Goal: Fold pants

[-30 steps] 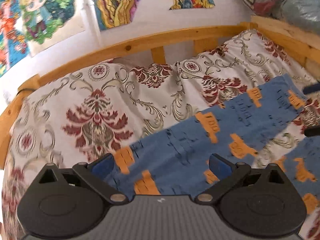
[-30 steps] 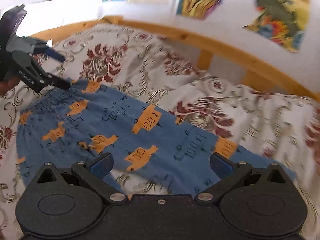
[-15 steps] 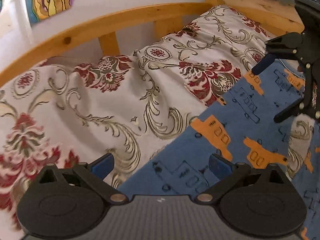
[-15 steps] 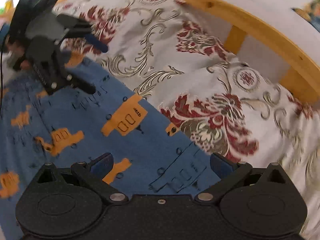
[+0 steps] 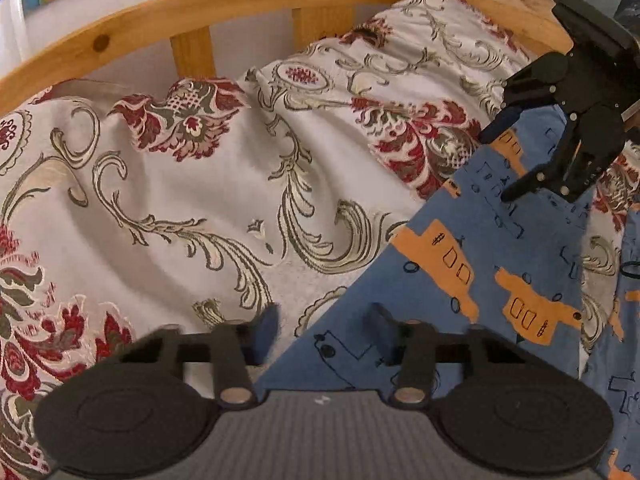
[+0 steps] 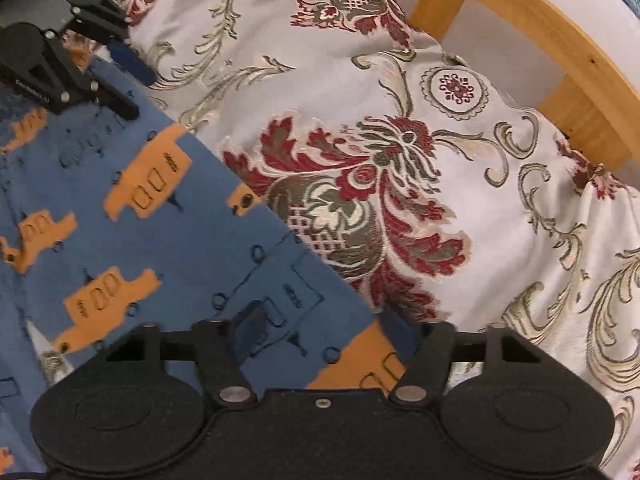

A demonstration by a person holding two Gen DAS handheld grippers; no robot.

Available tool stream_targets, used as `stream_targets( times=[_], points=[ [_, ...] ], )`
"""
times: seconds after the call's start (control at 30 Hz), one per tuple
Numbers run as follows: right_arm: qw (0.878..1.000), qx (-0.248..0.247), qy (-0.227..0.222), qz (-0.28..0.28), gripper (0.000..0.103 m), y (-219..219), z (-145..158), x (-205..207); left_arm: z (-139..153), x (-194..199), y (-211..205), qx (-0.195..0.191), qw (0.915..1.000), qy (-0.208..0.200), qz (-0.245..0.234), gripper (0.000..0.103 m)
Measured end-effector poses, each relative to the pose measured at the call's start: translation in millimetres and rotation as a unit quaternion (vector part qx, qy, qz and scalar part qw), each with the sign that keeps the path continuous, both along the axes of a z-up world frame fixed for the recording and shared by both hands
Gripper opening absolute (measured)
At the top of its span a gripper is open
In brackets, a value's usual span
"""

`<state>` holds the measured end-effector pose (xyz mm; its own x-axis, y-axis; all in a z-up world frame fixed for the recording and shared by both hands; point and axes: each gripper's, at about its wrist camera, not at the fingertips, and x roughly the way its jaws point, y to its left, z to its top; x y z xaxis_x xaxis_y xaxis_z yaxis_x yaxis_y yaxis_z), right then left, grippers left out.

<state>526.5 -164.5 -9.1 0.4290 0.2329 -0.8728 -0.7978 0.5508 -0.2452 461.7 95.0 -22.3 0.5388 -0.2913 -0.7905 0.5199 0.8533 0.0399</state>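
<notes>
Blue pants [image 5: 460, 280] at lower frame: your left gripper [image 5: 324, 332] and right gripper [image 6: 328, 336], wide a second ago, are closing over the edge, unclamped; the fold's lift comes next.

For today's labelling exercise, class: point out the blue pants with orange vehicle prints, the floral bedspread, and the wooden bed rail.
Blue pants with orange vehicle prints [image 5: 480, 240]: left wrist view, on the leg fabric.
Cream floral bedspread [image 6: 500, 240]: right wrist view, on a pale patch.
Wooden bed rail [image 5: 240, 4]: left wrist view, on its top bar.
</notes>
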Motion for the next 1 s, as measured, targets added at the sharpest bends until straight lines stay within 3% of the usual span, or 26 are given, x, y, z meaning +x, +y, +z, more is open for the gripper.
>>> stream_targets(
  times=[0.03, 0.1, 0.2, 0.33, 0.43, 0.57, 0.63, 0.73, 0.9, 1.0],
  points=[
    [1.0, -0.001, -0.002, -0.002, 0.057, 0.3, 0.8, 1.0, 0.0, -1.3, -1.5, 0.006, 1.0, 0.001, 0.0, 0.032],
    [1.0, 0.006, -0.015, 0.001, 0.058, 0.2, 6.7, -1.8, 0.8, -4.7, -4.0, 0.018, 0.9998, -0.009, -0.003, 0.026],
    [0.999, 0.009, -0.031, 0.008, 0.071, 0.7, 11.7, -0.8, 3.1, -8.7, -7.5, 0.03, 0.9994, -0.017, -0.003, 0.019],
    [1.0, -0.013, -0.016, 0.004, 0.062, 9.1, 3.1, 6.8, 1.7, -8.8, -13.2, 0.047, 0.9988, -0.015, -0.003, 0.016],
    [1.0, -0.019, -0.012, 0.005, 0.05, 10.4, 1.0, 4.5, -0.2, -7.2, -19.1, 0.065, 0.9978, -0.011, -0.008, 0.022],
    [0.999, -0.034, -0.014, -0.002, 0.032, 7.9, -2.6, -2.0, -0.5, 0.3, -15.1, 0.056, 0.9984, 0.003, 0.0, 0.054],
    [0.999, -0.041, -0.021, -0.007, 0.022, 6.9, -5.1, -7.5, -3.2, 8.5, -11.5, 0.048, 0.9986, 0.022, 0.005, 0.054],
    [0.998, -0.054, -0.038, -0.002, 0.013, 8.7, -8.8, -16.7, -2.6, 11.4, -11.0, 0.039, 0.9986, 0.034, -0.004, 0.041],
    [0.997, -0.053, -0.063, -0.008, 0.004, 12.0, -11.4, -25.3, -3.0, 0.3, -16.7, 0.07, 0.9965, 0.025, -0.038, 0.032],
    [0.995, -0.05, -0.081, -0.012, 0.003, 11.3, -11.4, -32.6, -3.2, -2.2, -16.3, 0.066, 0.9971, 0.027, -0.028, 0.012]
  ],
)
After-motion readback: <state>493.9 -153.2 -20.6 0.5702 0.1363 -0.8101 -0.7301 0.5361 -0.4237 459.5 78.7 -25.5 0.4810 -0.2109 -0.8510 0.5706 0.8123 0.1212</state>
